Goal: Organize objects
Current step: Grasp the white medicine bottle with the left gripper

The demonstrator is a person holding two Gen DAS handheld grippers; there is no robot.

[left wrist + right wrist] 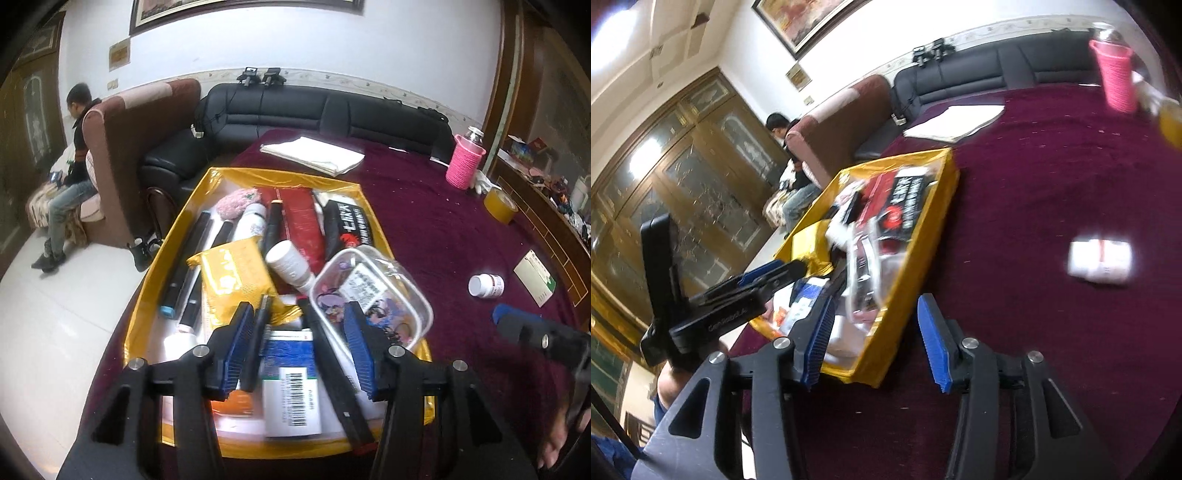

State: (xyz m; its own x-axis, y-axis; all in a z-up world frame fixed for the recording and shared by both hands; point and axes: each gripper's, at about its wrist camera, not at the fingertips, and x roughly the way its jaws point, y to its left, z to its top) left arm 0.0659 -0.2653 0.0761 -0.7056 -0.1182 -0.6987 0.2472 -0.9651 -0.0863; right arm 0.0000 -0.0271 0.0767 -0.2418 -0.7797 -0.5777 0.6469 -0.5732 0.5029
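Note:
A yellow-rimmed box [284, 173] on the maroon tablecloth holds several items: a yellow packet [236, 280], a white bottle [290, 264], a clear pouch [369, 295], a red carton [301, 221], dark pens and a blue-and-white carton [291, 384]. My left gripper [299, 343] is open and empty, low over the box's near end. A small white bottle [485, 285] and a white card box [535, 282] lie on the cloth to the right. My right gripper [875, 339] is open and empty beside the box's near corner [886, 354]; the small bottle [1100, 260] shows blurred at its right.
A pink-sleeved bottle [463, 160], a tape roll [500, 205] and folded white paper [314, 153] sit at the table's far side. A black sofa [314, 110] stands behind. A person [70, 166] sits at far left. The table's wooden edge [546, 221] runs at right.

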